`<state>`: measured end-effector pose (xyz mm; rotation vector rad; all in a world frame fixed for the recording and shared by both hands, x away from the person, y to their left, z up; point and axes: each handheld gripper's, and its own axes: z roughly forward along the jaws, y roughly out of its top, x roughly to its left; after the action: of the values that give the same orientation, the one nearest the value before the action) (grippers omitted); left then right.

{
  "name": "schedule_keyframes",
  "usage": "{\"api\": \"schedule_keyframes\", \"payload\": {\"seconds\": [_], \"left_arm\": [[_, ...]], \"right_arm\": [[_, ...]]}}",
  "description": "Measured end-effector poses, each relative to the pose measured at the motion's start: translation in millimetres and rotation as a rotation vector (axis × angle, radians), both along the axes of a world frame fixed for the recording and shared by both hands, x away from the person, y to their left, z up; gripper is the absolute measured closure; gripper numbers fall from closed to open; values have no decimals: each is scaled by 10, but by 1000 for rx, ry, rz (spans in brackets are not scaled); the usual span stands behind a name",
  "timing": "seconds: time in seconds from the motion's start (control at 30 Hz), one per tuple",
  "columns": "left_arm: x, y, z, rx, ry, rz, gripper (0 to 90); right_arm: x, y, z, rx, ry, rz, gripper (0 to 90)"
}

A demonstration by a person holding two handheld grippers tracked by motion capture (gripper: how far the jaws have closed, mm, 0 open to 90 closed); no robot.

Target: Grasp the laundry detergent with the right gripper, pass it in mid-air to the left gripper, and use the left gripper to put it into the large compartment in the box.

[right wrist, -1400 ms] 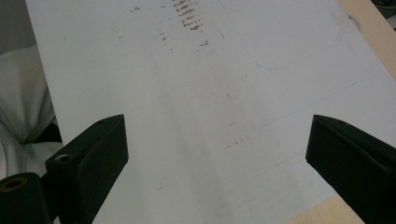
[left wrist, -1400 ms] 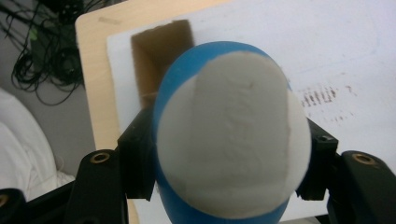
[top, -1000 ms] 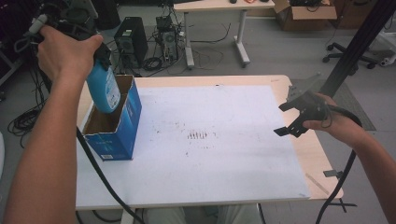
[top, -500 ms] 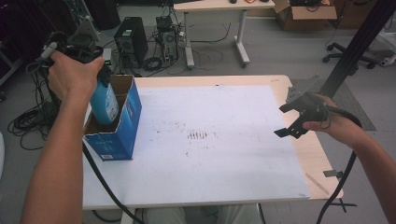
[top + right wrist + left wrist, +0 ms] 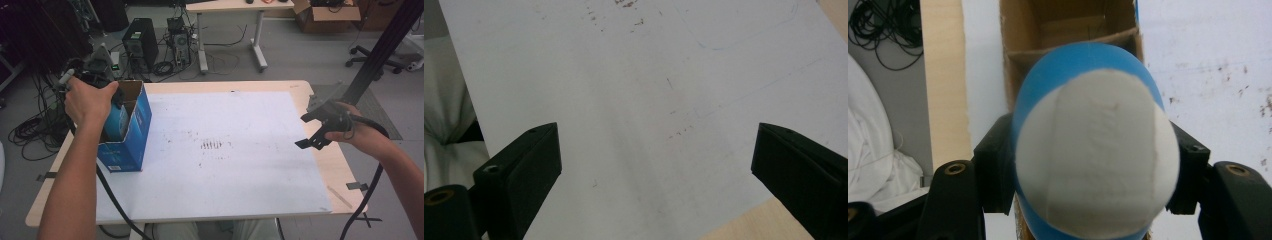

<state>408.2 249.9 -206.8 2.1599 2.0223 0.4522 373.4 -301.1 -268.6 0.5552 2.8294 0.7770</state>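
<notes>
A blue bottle point(image 5: 116, 123) with a white end hangs partly inside an open blue cardboard box point(image 5: 131, 150) at the table's left edge. My left gripper point(image 5: 111, 98), largely hidden under the hand, is shut on it. In the left gripper view both jaws of the left gripper point(image 5: 1091, 172) press the sides of the bottle point(image 5: 1095, 150), whose white end faces the camera, above the box's brown inside point(image 5: 1009, 60). My right gripper point(image 5: 305, 131) hovers open over the right edge of the white sheet point(image 5: 240, 170). In the right gripper view that gripper point(image 5: 656, 160) has nothing between its jaws.
The white sheet point(image 5: 624, 90), with small dark marks, covers most of the wooden table point(image 5: 332, 170). On the floor behind are computer towers point(image 5: 134, 39), cables and another desk point(image 5: 230, 6). A black post point(image 5: 385, 45) rises at the right.
My left hand has come down and lowered the blue bottle into the box. The right gripper has stayed where it was, still open.
</notes>
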Motion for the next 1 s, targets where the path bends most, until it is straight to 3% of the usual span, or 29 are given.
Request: {"api": "schedule_keyframes", "payload": {"seconds": [0.63, 1.0], "left_arm": [[41, 50, -548, 13, 34, -13, 376], [70, 69, -725, 13, 61, -19, 376]], "right_arm": [[-7, -23, -72, -14, 19, -9, 55], [-4, -43, -83, -12, 23, -19, 55]]}}
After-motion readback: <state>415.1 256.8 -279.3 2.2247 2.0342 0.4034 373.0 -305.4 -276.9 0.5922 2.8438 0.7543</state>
